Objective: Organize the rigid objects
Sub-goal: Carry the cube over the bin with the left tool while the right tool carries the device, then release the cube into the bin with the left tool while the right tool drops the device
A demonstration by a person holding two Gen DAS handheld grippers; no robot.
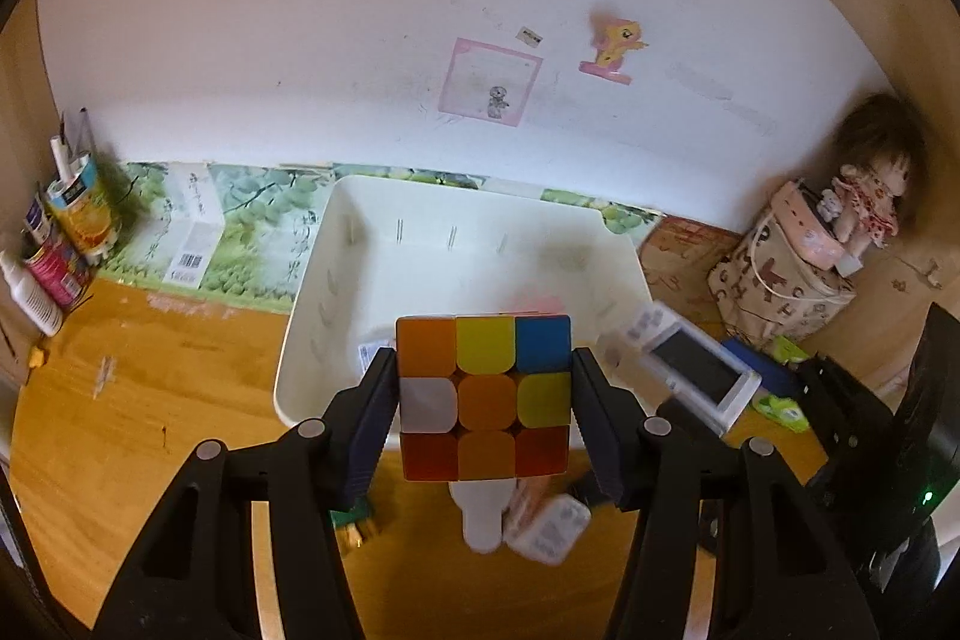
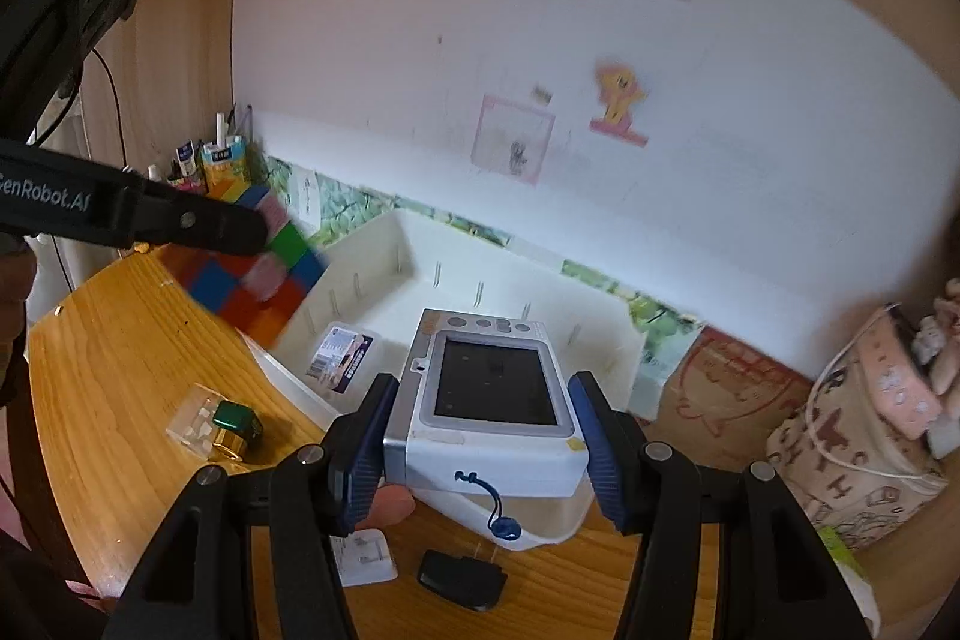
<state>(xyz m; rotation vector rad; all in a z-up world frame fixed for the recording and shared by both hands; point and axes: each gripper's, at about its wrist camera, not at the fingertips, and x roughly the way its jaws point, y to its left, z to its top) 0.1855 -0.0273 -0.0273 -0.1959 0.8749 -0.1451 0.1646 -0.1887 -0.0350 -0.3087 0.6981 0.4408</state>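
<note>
A colourful puzzle cube (image 1: 483,394) is held above the near rim of a white plastic bin (image 1: 336,244), with my left gripper (image 1: 485,370) shut on its two sides. The right wrist view shows the same cube (image 2: 270,280) hanging over the bin's left edge, one left finger (image 2: 198,220) across it. My right gripper (image 2: 485,400) is shut on a white-and-grey handheld device with a dark screen (image 2: 492,388), above the bin's near side (image 2: 624,340). The device (image 1: 690,370) also shows at the right of the left wrist view.
A small labelled box (image 2: 345,358) lies in the bin. On the wooden desk lie a clear box (image 2: 195,418), a green-capped gold item (image 2: 237,427), a white adapter (image 2: 366,556) and a black plug (image 2: 462,577). A patterned bag (image 2: 852,448) stands right; pen cups (image 1: 72,220) left.
</note>
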